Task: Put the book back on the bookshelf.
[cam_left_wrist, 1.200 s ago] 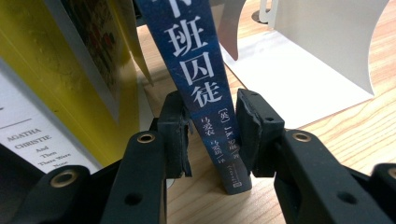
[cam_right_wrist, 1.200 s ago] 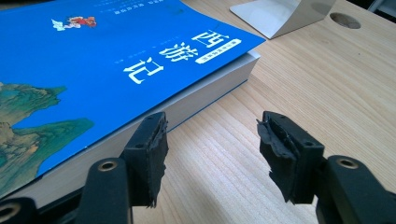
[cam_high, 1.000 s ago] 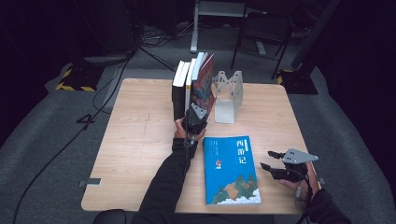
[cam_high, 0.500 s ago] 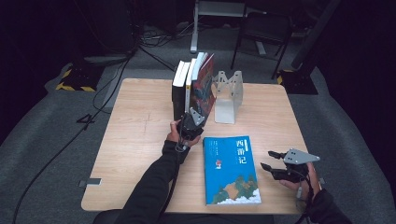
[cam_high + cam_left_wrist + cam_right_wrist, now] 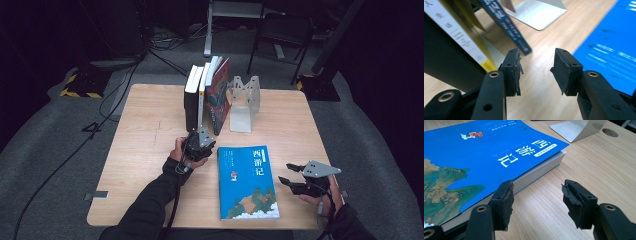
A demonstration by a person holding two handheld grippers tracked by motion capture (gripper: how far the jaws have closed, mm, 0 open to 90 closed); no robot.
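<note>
A blue book (image 5: 247,181) with white Chinese characters lies flat on the wooden table (image 5: 145,130); its cover (image 5: 474,157) spreads across the right gripper view. Several books (image 5: 206,97) stand upright in a row, the rightmost leaning toward a metal bookend (image 5: 243,102). My left gripper (image 5: 199,142) is open just in front of the row, nothing between its jaws (image 5: 536,71). In the left gripper view a dark blue spine (image 5: 506,25) leans and a yellow and white spine (image 5: 456,35) stands beside it. My right gripper (image 5: 295,175) is open to the right of the blue book, its left jaw near the page edge (image 5: 537,175).
The bookend's flat base (image 5: 539,11) rests on the table behind the blue book. A chair (image 5: 280,30) and cables (image 5: 125,75) are on the grey floor beyond the table. Bare wood lies left of the row and along the right side.
The left gripper has drawn back a little from the standing books toward the person. The right gripper and the blue book have stayed in place.
</note>
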